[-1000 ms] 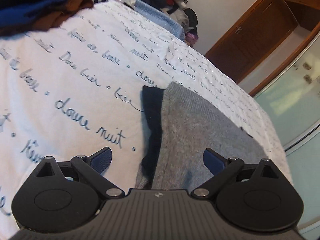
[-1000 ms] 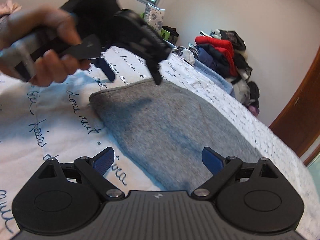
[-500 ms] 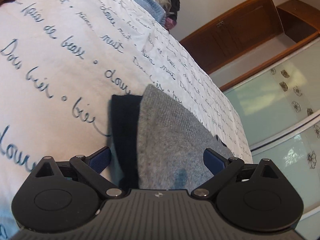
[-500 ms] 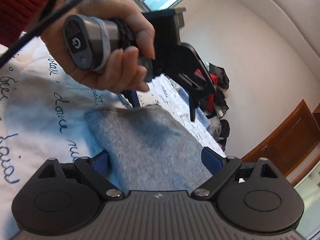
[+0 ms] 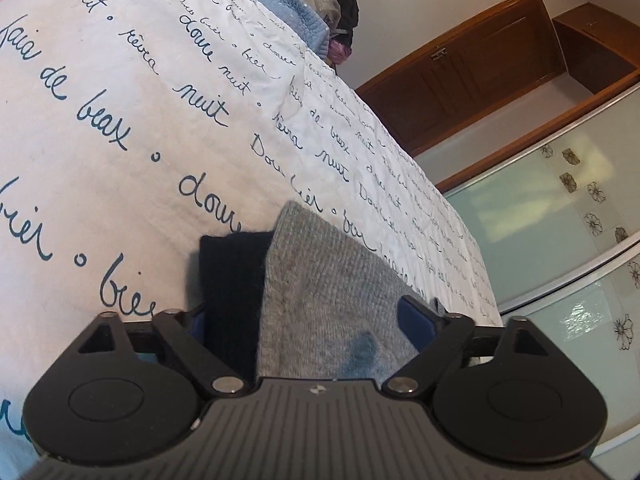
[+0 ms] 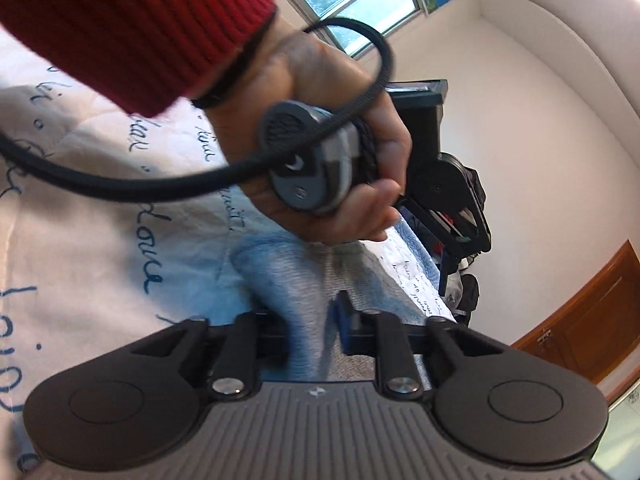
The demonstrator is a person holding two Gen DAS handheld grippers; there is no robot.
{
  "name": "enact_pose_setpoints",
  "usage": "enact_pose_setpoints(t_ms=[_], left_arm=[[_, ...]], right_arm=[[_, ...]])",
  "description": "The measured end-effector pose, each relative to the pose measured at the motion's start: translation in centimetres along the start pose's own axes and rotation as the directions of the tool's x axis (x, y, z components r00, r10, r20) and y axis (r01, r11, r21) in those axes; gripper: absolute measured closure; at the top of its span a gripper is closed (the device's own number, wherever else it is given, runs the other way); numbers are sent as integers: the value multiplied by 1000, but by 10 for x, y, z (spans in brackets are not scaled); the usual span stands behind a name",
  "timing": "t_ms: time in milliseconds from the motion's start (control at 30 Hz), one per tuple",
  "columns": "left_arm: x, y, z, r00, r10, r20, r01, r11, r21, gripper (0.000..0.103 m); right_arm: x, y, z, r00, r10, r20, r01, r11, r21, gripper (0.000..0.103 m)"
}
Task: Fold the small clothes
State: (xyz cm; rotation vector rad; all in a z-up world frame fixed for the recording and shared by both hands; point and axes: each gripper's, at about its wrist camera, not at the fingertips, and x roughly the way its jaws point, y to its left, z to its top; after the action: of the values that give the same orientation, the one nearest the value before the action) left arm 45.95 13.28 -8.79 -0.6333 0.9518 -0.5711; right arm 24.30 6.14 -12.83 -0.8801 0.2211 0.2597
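The right hand-held gripper (image 6: 316, 326) has just been closing, and its blue pads now pinch a bunched edge of the grey knitted garment (image 6: 320, 280), which rises in a ridge between them. The left hand-held gripper (image 5: 310, 320) has also just been closing, but its jaws stand spread: the garment (image 5: 328, 300) lies between the blue pads (image 5: 416, 320), the right pad lies over the grey knit, and the left pad is mostly hidden behind a dark navy knitted layer (image 5: 232, 280) that shows along the garment's left side. Whether the pads press the cloth cannot be told.

In the right wrist view, the person's left hand (image 6: 320, 128), in a red ribbed sleeve (image 6: 132, 20), grips the grey handle of the left gripper just above the garment, with a black cable (image 6: 160, 184) looping across it.

The garment lies on a bed covered by a white quilt printed with blue cursive writing (image 5: 140, 100), close to the bed's right edge. At the far end of the bed sits a light blue knitted item (image 5: 280, 4) and a pile of mixed clothes (image 5: 340, 0). Further right are a brown wooden door (image 5: 480, 68) and pale glass panels with flower decals (image 5: 560, 220). A window (image 6: 360, 0) shows in the far white wall.
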Motion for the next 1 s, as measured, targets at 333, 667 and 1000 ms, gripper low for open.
enact_pose_setpoints(t_ms=[333,667,1000], left_arm=[[0,-12,-2,987,156,26,-157,983,93,91],[-23,-47,-9,974,195,115,-212,965,152,92],[-39,-98,-16,969,185,166,-217,956,198,92]], right_arm=[[-10,-11,-2,999,46,15,-47,998,51,96],[-28,-53,-6,997,42,72,-58,972,230,97],[-55,-90,-21,995,9,104,-45,933,357,97]])
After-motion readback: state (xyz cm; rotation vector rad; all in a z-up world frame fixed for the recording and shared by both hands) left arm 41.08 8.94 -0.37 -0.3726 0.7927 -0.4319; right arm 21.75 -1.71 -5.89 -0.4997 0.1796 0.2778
